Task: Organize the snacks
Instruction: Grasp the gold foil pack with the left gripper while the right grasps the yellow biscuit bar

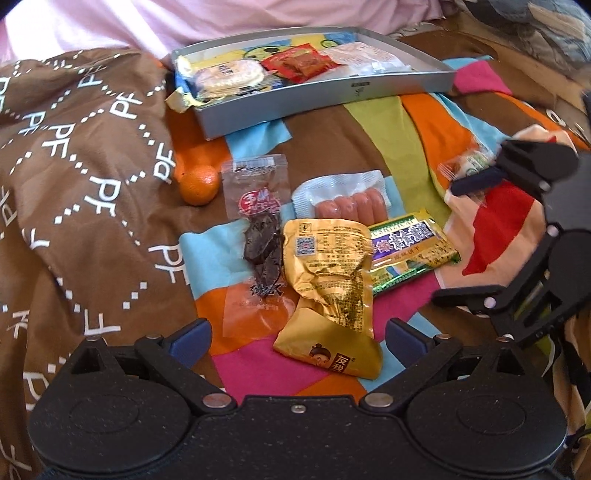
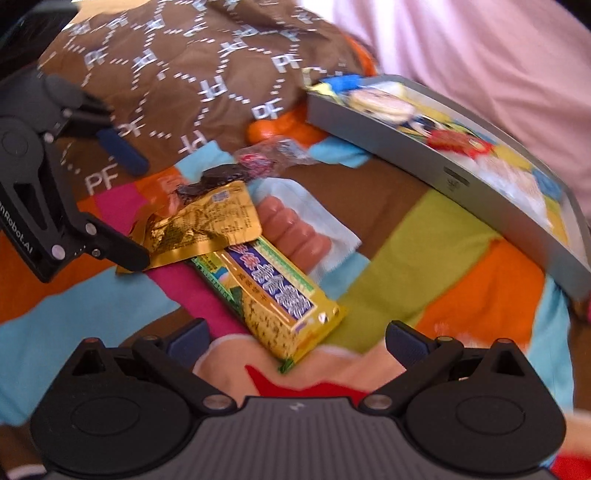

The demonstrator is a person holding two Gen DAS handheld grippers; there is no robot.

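Note:
My left gripper is open just above the lower end of a gold pouch. Around the pouch lie a clear packet of dark jerky, a sausage pack, a green-yellow bar and an orange. The right gripper hovers open at the right, empty. In the right wrist view, the right gripper is open close to the bar's near end, and the left gripper is open beside the gold pouch. A grey tray holds three packets.
A small clear-wrapped sweet lies behind the right gripper's upper finger. Everything rests on a patchwork quilt, with a bunched brown printed cover at the left. Pink fabric rises behind the tray.

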